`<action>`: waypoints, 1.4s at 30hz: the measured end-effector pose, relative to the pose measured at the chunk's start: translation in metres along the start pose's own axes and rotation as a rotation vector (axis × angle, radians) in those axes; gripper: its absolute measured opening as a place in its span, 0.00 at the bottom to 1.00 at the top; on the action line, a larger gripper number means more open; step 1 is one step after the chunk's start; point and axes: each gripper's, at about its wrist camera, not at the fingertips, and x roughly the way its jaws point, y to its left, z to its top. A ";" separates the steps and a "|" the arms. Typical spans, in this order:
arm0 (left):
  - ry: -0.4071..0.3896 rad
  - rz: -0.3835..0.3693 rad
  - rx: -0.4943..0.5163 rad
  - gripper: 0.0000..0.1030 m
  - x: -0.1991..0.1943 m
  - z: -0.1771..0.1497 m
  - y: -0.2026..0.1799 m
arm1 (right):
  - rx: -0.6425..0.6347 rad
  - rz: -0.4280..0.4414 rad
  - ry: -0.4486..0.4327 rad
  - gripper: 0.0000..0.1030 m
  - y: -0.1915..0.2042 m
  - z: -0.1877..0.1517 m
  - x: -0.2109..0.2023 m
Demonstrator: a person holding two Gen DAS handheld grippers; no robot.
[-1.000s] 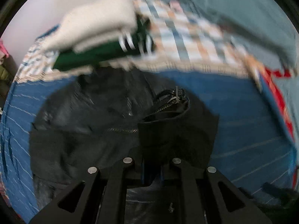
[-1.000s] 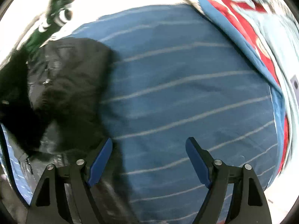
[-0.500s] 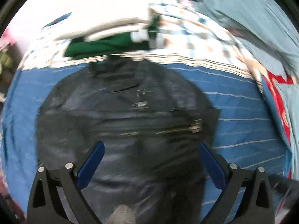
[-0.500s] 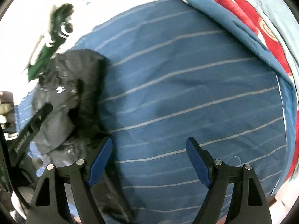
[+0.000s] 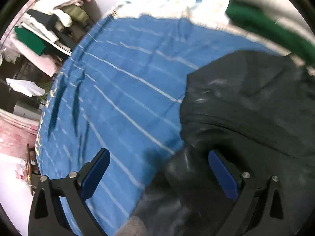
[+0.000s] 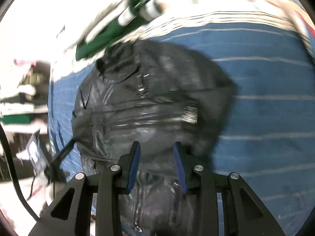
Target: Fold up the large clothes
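Observation:
A black jacket point(image 6: 149, 102) lies spread on the blue striped bedcover point(image 6: 265, 78). It also fills the right half of the left wrist view point(image 5: 252, 106). My left gripper point(image 5: 157, 169) is wide open over the jacket's left edge, where cloth meets the bedcover point(image 5: 122, 82). My right gripper point(image 6: 156, 163) hovers over the jacket's lower middle with its jaws narrowed but a clear gap between them, nothing visibly clamped. Both views are blurred by motion.
A folded green garment point(image 6: 110, 31) with white stripes lies beyond the jacket's collar; it also shows in the left wrist view point(image 5: 271, 29). Shelves with stacked clothes point(image 5: 45, 31) stand left of the bed. A cable point(image 6: 11, 157) hangs at the left.
My left gripper let go of the black jacket's fold, opened wide and swung left to the jacket's edge. My right gripper moved left over the jacket and narrowed its jaws.

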 end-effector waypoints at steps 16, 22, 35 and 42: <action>-0.006 -0.185 -0.058 1.00 0.027 -0.004 0.008 | 0.120 -0.137 0.045 0.55 -0.006 0.015 0.008; -0.013 -0.134 -0.096 1.00 -0.006 -0.014 0.011 | 0.175 -0.157 0.054 0.55 -0.031 0.028 0.024; -0.013 -0.062 -0.022 1.00 -0.022 -0.032 -0.013 | 0.095 -0.342 -0.073 0.14 -0.022 -0.001 0.010; 0.003 0.014 -0.005 1.00 0.001 -0.031 -0.039 | 0.156 -0.283 0.090 0.43 -0.072 0.012 0.043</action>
